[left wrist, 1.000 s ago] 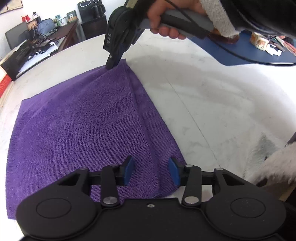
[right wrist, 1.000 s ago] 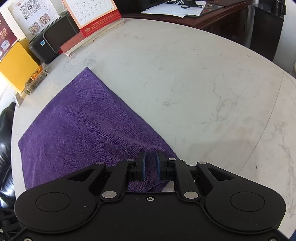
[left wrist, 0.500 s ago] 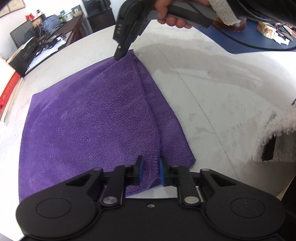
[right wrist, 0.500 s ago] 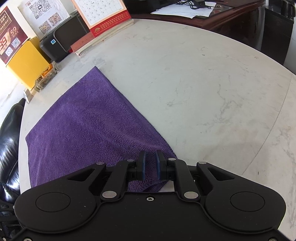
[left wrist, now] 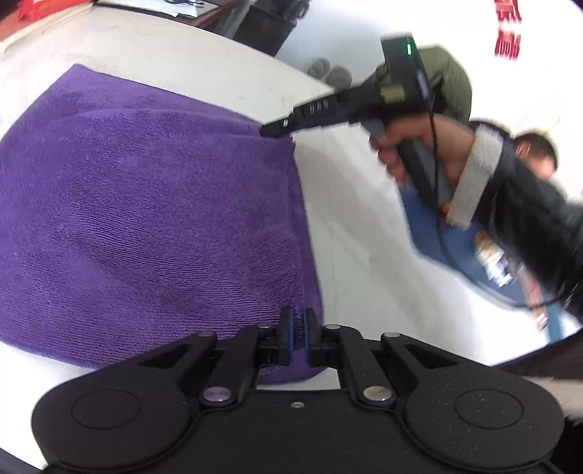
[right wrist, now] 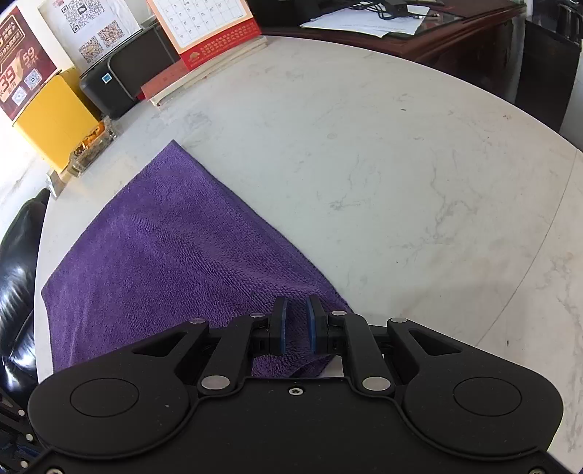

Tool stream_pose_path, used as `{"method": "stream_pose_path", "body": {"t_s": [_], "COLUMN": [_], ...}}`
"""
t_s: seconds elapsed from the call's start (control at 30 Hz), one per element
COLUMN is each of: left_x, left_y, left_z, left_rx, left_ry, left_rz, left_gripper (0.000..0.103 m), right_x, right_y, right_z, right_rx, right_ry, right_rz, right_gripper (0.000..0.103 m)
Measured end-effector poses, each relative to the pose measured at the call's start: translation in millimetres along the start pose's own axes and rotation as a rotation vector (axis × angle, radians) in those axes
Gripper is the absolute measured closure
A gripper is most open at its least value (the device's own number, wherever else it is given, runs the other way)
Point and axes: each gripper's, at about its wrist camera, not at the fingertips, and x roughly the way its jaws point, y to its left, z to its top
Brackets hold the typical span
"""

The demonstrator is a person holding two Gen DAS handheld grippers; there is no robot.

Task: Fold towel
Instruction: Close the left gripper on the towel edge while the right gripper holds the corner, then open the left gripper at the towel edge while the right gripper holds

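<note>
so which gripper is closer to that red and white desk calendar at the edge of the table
Right. The right gripper, shut on one corner of the purple towel, faces the desk calendar across the marble table. The left gripper pinches the towel's other near corner; its view doesn't show the calendar.

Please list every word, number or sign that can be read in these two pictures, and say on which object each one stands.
"39" and "59": large numerals on the dark red poster.
QR codes only, no legible words: white sheet.
Number grid, digits too small to read: white and red desk calendar.
Embossed letters, blurred: black right gripper.
Red characters, blurred: white wall sign.
The purple terry towel carries no text.
</note>
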Motion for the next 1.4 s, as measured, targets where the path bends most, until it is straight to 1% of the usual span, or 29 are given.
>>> {"method": "stream_pose_path", "body": {"t_s": [0.03,0.1,0.13,0.23,0.27,0.37,0.5,0.6,0.73,0.97,1.0,1.1,1.17,1.2,1.23,1.3,1.37,1.4], "left_x": [-2.6,-5.7,-6.4,0.1,6.5,27.1,55.3,69.0,82.8,87.1,86.1,77.9,67.1,59.4,54.2,31.3,10.0,-1.8], "left_y": [1.3,-0.7,-3.9,-16.2,-21.7,-39.0,-50.1,-58.7,-65.8,-78.4,-83.1,-96.2,-95.6,-93.3,-89.8,-72.9,-55.8,-43.5], "left_z": [1.4,5.1,5.9,6.7,6.1,1.2,-2.5,-5.5,-11.7,-21.9,-23.8,-28.6,-27.6,-26.1,-24.7,-18.9,-17.6,-14.7], "left_rx": [-0.013,-0.009,0.001,0.051,0.074,0.174,0.202,0.246,0.284,0.332,0.353,0.425,0.439,0.439,0.429,0.391,0.352,0.325], "left_ry": [-0.016,-0.036,-0.035,-0.011,0.015,0.077,0.126,0.147,0.195,0.213,0.215,0.185,0.147,0.123,0.11,0.053,0.015,-0.014], "left_rz": [-0.033,-0.088,-0.098,-0.134,-0.146,-0.119,-0.129,-0.111,-0.089,-0.076,-0.078,-0.064,-0.039,-0.02,-0.01,0.059,0.125,0.18], "left_gripper": [0.098,0.098,0.098,0.098,0.098,0.098,0.098,0.098,0.096,0.096,0.093,0.087,0.086,0.083,0.082,0.077,0.075,0.075], "right_x": [0.4,0.9,1.1,1.7,1.7,1.8,2.0,2.1,3.0,2.6,2.4,1.0,-3.2,-5.4,-7.5,-11.7,-15.9,-18.0], "right_y": [0.6,1.2,1.4,1.4,1.7,2.5,3.8,4.9,6.2,5.5,5.2,4.9,8.1,9.6,11.2,14.4,17.5,19.1], "right_z": [0.0,0.1,0.2,1.0,0.8,0.3,-0.4,-0.6,-0.1,-1.5,-1.8,-2.5,-3.0,-3.2,-3.4,-3.8,-4.2,-4.4], "right_rx": [0.001,0.001,0.001,0.001,0.0,0.0,-0.002,-0.006,-0.014,-0.012,-0.011,-0.009,-0.018,-0.023,-0.028,-0.037,-0.047,-0.051], "right_ry": [0.0,-0.001,-0.001,0.0,0.0,-0.002,-0.004,-0.004,-0.004,-0.009,-0.009,-0.012,-0.027,-0.035,-0.042,-0.057,-0.072,-0.079], "right_rz": [-0.002,-0.006,-0.008,-0.01,-0.011,-0.014,-0.019,-0.024,-0.029,-0.028,-0.028,-0.027,-0.022,-0.019,-0.016,-0.01,-0.005,-0.002], "right_gripper": [0.092,0.092,0.092,0.092,0.092,0.092,0.092,0.092,0.092,0.092,0.092,0.092,0.092,0.091,0.087,0.067,0.065,0.065]}}
